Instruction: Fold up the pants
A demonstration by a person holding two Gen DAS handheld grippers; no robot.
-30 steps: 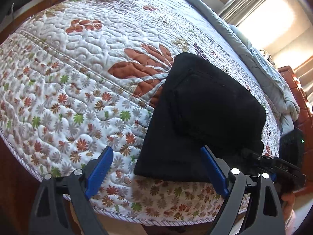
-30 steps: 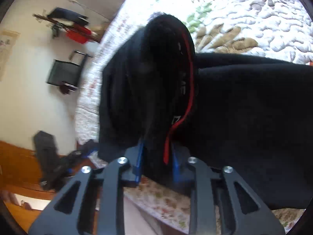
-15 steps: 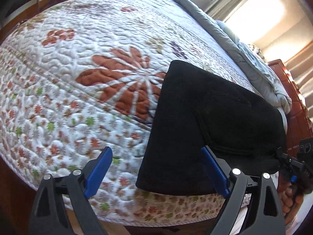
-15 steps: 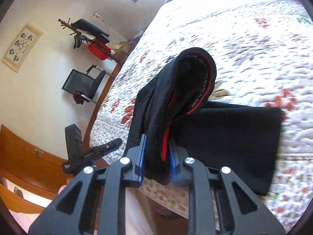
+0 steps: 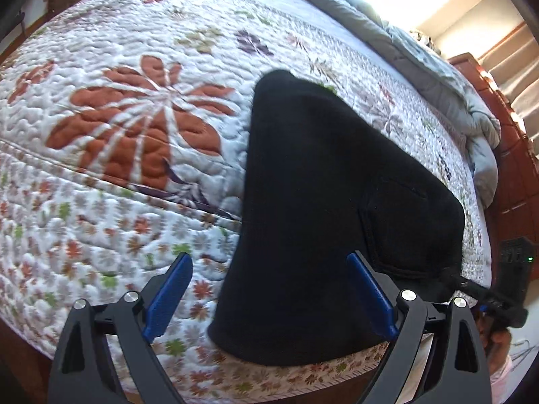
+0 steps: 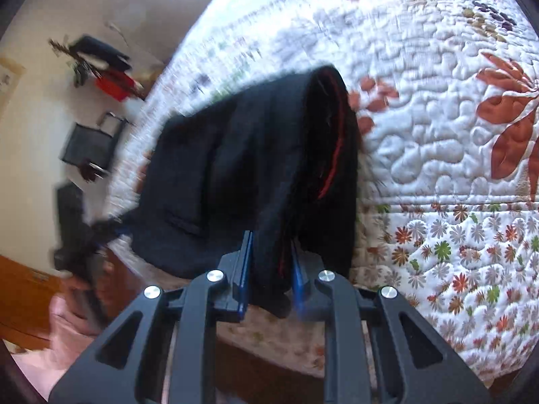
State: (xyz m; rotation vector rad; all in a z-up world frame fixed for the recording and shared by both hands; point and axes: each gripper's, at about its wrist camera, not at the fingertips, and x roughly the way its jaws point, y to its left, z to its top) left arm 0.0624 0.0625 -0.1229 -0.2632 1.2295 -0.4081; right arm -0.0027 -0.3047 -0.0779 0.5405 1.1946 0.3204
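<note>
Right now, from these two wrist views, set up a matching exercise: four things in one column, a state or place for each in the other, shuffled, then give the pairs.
Things
1. left claw
2. right claw
3. black pants
4. floral quilt

States or places
A. spread over the bed, under the garment
B. shut on a bunch of dark cloth with red piping
C. open, holding nothing
D. lying partly folded near the bed's edge, one end lifted

Pairs: 1-C, 2-B, 3-D, 4-A
</note>
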